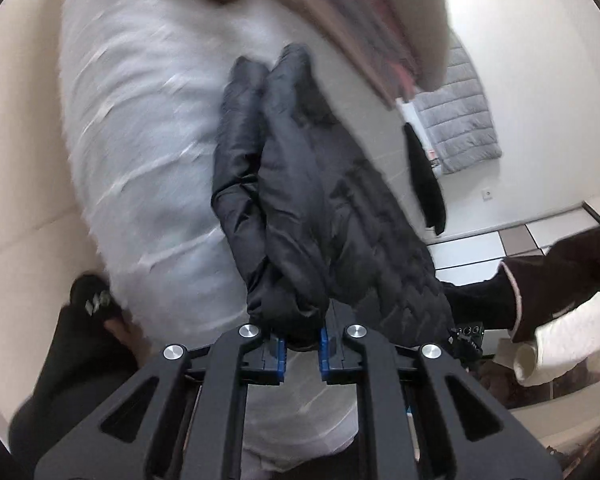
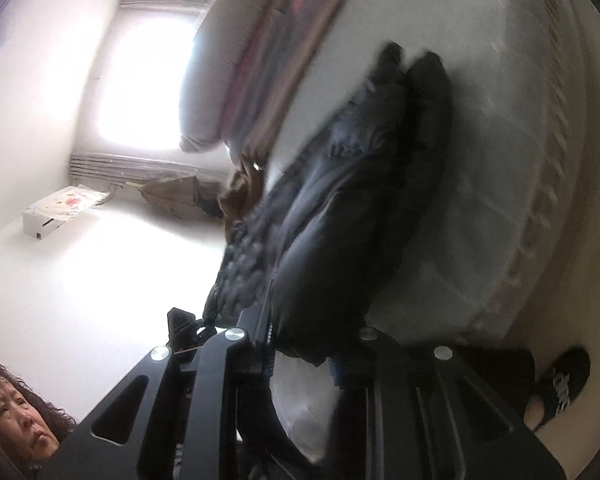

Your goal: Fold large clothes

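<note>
While both grippers have a pinch on it, the black puffer jacket is only bunched lengthwise over the white bed, so not neatly folded yet, I'd say. The left gripper is clamped nearly closed on the hem; the right gripper looks clamped on the jacket too, though it's blurry.

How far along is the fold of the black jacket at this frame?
Done: the black puffer jacket looks gathered lengthwise into a long bundle on the white bed cover. In hand: the left gripper and right gripper are both shut on its near end. Left: no compact, finished fold shows yet.
</note>
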